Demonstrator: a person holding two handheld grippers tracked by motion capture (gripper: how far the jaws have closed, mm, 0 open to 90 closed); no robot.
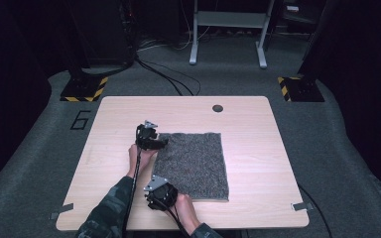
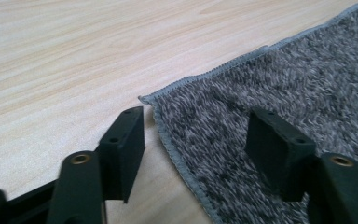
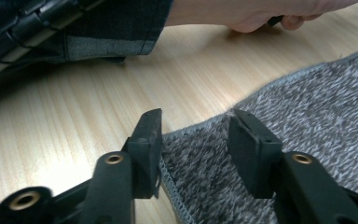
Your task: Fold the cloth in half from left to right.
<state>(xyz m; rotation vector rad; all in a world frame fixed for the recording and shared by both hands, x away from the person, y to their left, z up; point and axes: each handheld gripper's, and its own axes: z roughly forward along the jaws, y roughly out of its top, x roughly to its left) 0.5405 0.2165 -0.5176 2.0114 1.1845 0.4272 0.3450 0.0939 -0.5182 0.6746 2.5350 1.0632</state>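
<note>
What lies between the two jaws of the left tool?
In the left gripper view, a corner of the grey towel with its stitched hem lies between the jaws of the left tool; one jaw stands over bare table, the other over the towel.

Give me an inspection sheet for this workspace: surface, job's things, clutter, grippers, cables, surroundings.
Surface: light wooden table, round hole near the far edge, tape tabs at the near corners.
Job's things: grey towel lying flat, one layer.
Clutter: nothing seen.
Grippers: left gripper straddles the towel's far left corner, one jaw over bare wood, one over the cloth, not pinching. Right gripper straddles the near left corner the same way, pads not yet pressing.
Cables: one cable trails from each gripper along the forearm; more black cables on the floor beyond.
Surroundings: grey carpet, hazard-striped stand bases, a white frame at the back.
</note>
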